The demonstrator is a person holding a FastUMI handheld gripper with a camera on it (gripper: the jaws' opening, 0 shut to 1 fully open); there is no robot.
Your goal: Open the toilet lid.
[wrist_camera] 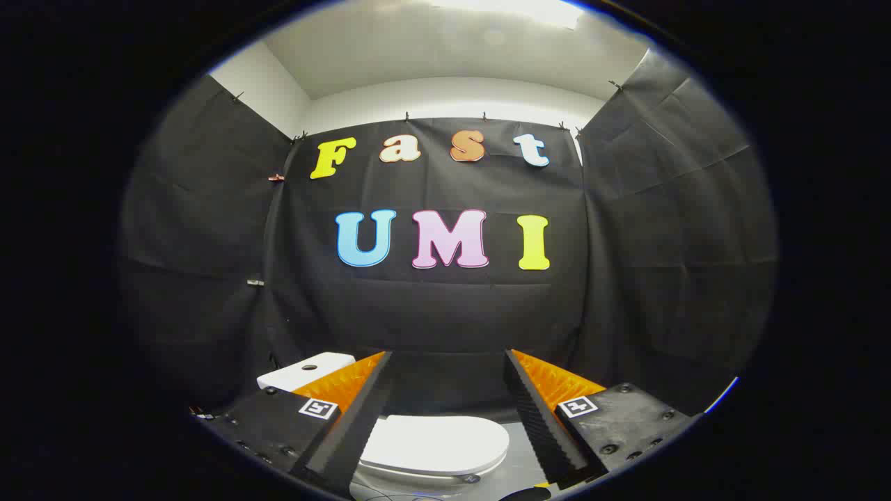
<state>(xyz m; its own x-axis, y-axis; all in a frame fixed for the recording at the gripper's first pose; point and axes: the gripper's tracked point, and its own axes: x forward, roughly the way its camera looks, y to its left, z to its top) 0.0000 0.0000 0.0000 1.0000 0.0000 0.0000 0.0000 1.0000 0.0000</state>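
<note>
Fingers spread, nothing held, lid still down.

Nearest: gripper (449, 362) wide open and empty, raised well above the work. Between and below the fingers: toilet lid (435, 442), closed flat on the bowl, smooth and rounded. Behind it, past the left finger: cistern (306, 371) against the booth wall (445, 313). Likely risks: sliding off the glossy front edge if approached too flat; pinching lid together with seat; letting the lid swing hard into the cistern once lifted.

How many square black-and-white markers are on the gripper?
2: one marker beside one finger, another marker beside the other finger. The open gripper hovers above the closed toilet lid. More may be hidden.
</note>
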